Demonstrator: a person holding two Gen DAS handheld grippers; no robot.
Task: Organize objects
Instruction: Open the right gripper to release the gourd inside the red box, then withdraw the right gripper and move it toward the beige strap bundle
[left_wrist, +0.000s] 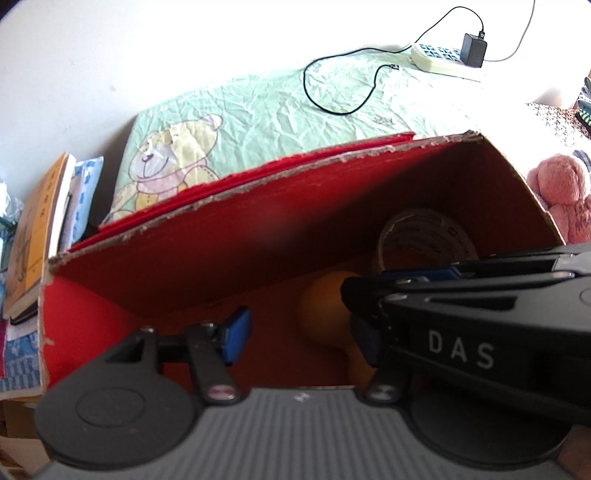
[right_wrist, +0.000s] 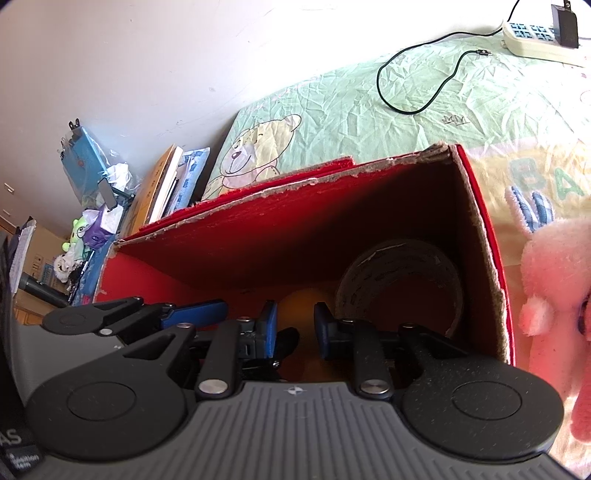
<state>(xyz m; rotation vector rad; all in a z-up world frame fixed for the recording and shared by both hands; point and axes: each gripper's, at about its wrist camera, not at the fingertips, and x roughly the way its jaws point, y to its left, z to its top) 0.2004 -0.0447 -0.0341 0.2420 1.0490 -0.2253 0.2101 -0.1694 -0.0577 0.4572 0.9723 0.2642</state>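
Observation:
A red cardboard box (left_wrist: 258, 181) (right_wrist: 295, 181) stands open on the bed. Both grippers reach into it. A tape roll (left_wrist: 424, 236) (right_wrist: 399, 273) leans in its right corner, and a rounded orange object (left_wrist: 321, 310) (right_wrist: 299, 302) lies on the floor beside it. My left gripper (left_wrist: 301, 341) is open with its jaws wide either side of the orange object; the left pad stands clear of it. My right gripper (right_wrist: 297, 328) (left_wrist: 354, 286) crosses in from the right over the left one's right finger. Its blue pads are a narrow gap apart, with the orange object just beyond them.
A pink plush toy (left_wrist: 557, 192) (right_wrist: 554, 277) lies against the box's right wall. Books (left_wrist: 37, 229) (right_wrist: 159, 188) lean at the left. A power strip (left_wrist: 439, 59) and a black cable (left_wrist: 332, 92) lie on the green bear-print sheet (left_wrist: 258, 110) behind the box.

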